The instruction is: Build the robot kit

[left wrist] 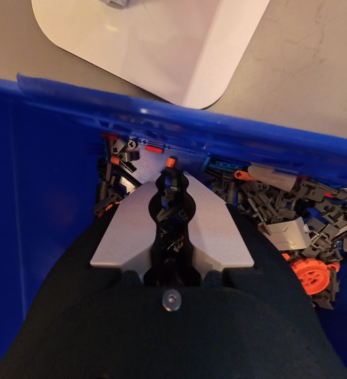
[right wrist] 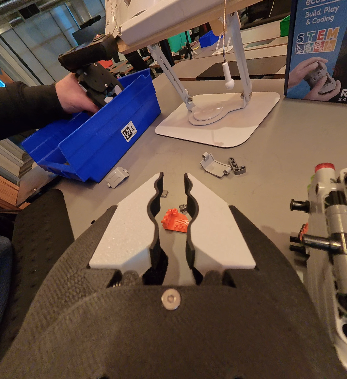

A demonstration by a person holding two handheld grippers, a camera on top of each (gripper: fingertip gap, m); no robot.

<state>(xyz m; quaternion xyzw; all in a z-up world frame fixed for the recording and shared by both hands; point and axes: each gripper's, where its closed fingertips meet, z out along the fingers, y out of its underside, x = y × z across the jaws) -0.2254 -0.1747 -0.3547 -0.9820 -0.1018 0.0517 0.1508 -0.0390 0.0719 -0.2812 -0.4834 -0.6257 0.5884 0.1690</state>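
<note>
My left gripper (left wrist: 171, 173) is down inside a blue bin (left wrist: 45, 164) of small building parts. Its fingertips are closed on a small pin with an orange end (left wrist: 171, 162) that sticks out past the tips, its dark grey part between the pads. The right wrist view shows this gripper (right wrist: 107, 96) in the bin (right wrist: 98, 141), held by a hand. My right gripper (right wrist: 173, 175) is open and empty, low over the grey table (right wrist: 271, 194). An orange part (right wrist: 175, 223) and a tiny grey part (right wrist: 182, 207) lie on the table between its fingers, untouched.
Grey parts (left wrist: 281, 205) and an orange wheel (left wrist: 312, 275) are piled in the bin. On the table lie a grey panel (right wrist: 117, 177), a curved grey panel (right wrist: 214, 166) and a dark L-beam (right wrist: 237, 166). A white stand (right wrist: 219, 123), a blue box (right wrist: 322, 51) and a white-grey model (right wrist: 336, 235) stand nearby.
</note>
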